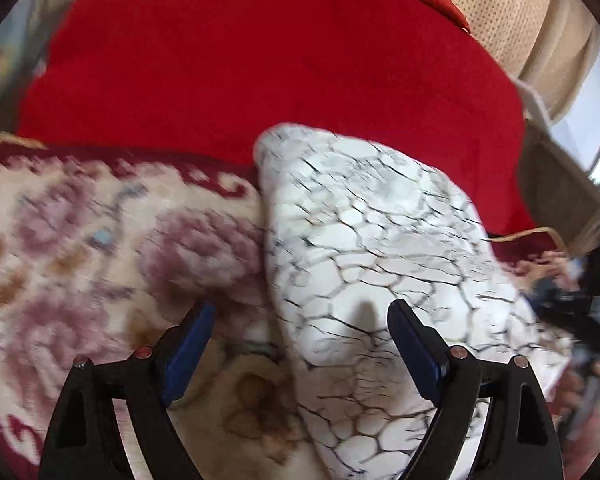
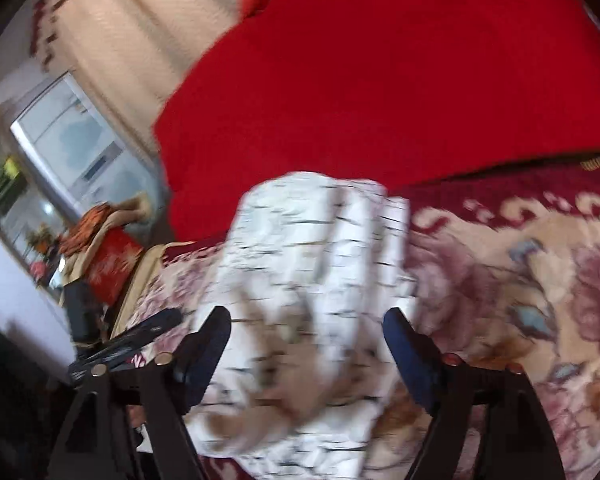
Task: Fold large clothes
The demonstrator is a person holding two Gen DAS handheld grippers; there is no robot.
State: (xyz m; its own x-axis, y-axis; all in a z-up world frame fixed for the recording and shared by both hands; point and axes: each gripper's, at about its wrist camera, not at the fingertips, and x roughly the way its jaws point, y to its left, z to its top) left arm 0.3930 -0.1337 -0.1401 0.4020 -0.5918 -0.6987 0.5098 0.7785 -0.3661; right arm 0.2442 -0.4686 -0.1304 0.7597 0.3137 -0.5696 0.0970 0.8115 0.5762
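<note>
Nearest to you, both tongs stand released. Your left tongs (image 1: 300, 344) hang with their blue pads (image 1: 188, 354) spread wide: one finger is over the floral blanket (image 1: 80, 240), the other over the white garment with the dark crackle print (image 1: 380, 240), and neither pad presses on the cloth. Your right tongs (image 2: 306, 344) are likewise spread, with the same white garment (image 2: 312, 264) bunched loosely between and below the fingers, but not pinched by them.

Just beyond the tongs, the garment lies in a rumpled heap on the blanket, which is cream with pink roses and a dark red scrolled border (image 2: 520, 204). Its far edge reaches the red cloth (image 1: 260, 60) spread behind the blanket.

Farther off, a beige dotted fabric (image 1: 500, 12) shows behind the red cloth in the left wrist view. In the right wrist view a pale curtain (image 2: 132, 32) and a window (image 2: 68, 148) sit at the far left, with a red patterned cushion (image 2: 112, 264) below them. Both views are motion-blurred, and no label, brand or writing can be read anywhere.
</note>
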